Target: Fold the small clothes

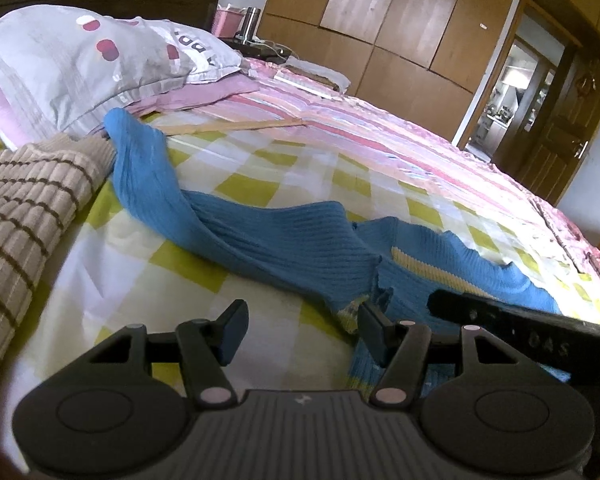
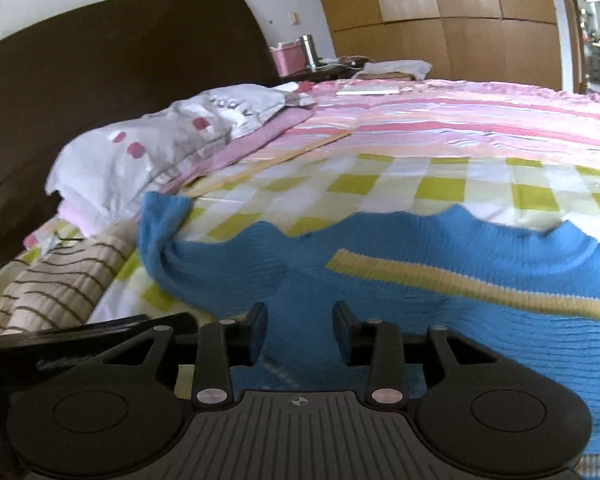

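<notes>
While the blue sweater [image 2: 440,280] lies partly spread on the bed [image 2: 440,184], the left gripper [image 1: 300,330] stands wide and empty, the right gripper [image 2: 300,330] narrower, nothing clamped; next move calls for regrasping an edge to fold.

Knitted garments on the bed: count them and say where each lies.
2. The blue sweater lies spread on the checked sheet before both grippers; the beige striped knit lies left of it, near the pillow. More may be hidden.
</notes>
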`<state>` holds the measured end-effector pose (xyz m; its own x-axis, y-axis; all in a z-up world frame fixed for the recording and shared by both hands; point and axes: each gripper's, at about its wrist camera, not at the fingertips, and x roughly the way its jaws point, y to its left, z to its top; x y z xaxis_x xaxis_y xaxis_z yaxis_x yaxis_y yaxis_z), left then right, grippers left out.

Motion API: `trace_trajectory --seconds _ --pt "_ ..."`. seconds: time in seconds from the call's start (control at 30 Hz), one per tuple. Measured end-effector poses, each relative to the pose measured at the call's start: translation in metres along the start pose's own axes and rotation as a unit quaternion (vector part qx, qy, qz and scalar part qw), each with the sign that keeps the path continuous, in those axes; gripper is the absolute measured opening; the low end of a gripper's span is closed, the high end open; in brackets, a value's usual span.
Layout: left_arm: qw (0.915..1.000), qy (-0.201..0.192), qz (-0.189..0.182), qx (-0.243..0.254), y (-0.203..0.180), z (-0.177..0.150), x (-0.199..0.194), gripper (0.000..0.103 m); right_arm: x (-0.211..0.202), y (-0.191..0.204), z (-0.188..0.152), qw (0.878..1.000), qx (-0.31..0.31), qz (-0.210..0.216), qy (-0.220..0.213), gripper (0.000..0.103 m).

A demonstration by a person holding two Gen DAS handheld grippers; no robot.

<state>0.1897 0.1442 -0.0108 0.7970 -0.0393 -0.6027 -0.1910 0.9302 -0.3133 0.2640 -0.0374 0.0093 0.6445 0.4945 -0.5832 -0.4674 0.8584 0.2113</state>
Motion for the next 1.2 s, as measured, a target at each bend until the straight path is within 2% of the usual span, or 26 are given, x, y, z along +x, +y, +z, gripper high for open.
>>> trace_trajectory --seconds 0.07,0.17,0.27,0.33,0.4,0.47,0.53,0.6,0.77,0.87,1.0,1.2 --pt "1.0000 0.000 -0.001 -0.002 0.001 0.001 0.001 0.065 0.005 -0.005 0.004 1.000 -0.001 -0.006 -0.005 0.035" --pt "1.0000 0.000 -0.001 -0.003 0.002 0.001 0.002 0.065 0.021 -0.009 0.014 0.999 -0.040 -0.019 0.008 0.036" --pt "1.0000 0.001 0.000 -0.003 0.003 0.001 0.003 0.065 0.042 -0.010 0.020 0.995 -0.087 -0.009 0.043 0.037" --pt "1.0000 0.001 0.001 -0.003 0.005 0.002 0.004 0.065 0.053 -0.011 0.022 0.992 -0.112 0.003 0.065 0.042" --pt "1.0000 0.000 0.002 -0.005 0.006 0.002 0.005 0.065 0.059 -0.013 0.024 0.990 -0.124 0.011 0.071 0.042" --pt "1.0000 0.001 0.003 -0.007 0.008 0.002 0.006 0.065 0.059 -0.015 0.027 0.989 -0.119 0.017 0.081 0.033" --pt "1.0000 0.001 0.004 -0.008 0.008 0.002 0.007 0.065 0.056 -0.015 0.027 0.990 -0.117 0.012 0.083 0.010" --pt "1.0000 0.001 0.005 -0.007 0.008 0.002 0.007 0.065 0.051 -0.018 0.028 0.991 -0.104 0.007 0.081 0.006" --pt "1.0000 -0.004 0.005 0.000 0.006 0.001 0.007 0.065 0.045 -0.028 0.035 0.997 -0.058 -0.017 0.046 0.006" --pt "1.0000 -0.005 0.007 0.003 0.006 0.001 0.007 0.065 0.048 -0.029 0.035 0.997 -0.056 -0.034 0.037 0.006" --pt "1.0000 -0.005 0.008 0.001 0.008 0.003 0.007 0.065 0.052 -0.021 0.029 0.995 -0.080 -0.040 0.041 0.012" --pt "0.9995 -0.012 0.022 -0.021 0.020 0.006 0.007 0.065 0.030 -0.015 0.025 0.996 -0.072 -0.050 -0.001 0.016"
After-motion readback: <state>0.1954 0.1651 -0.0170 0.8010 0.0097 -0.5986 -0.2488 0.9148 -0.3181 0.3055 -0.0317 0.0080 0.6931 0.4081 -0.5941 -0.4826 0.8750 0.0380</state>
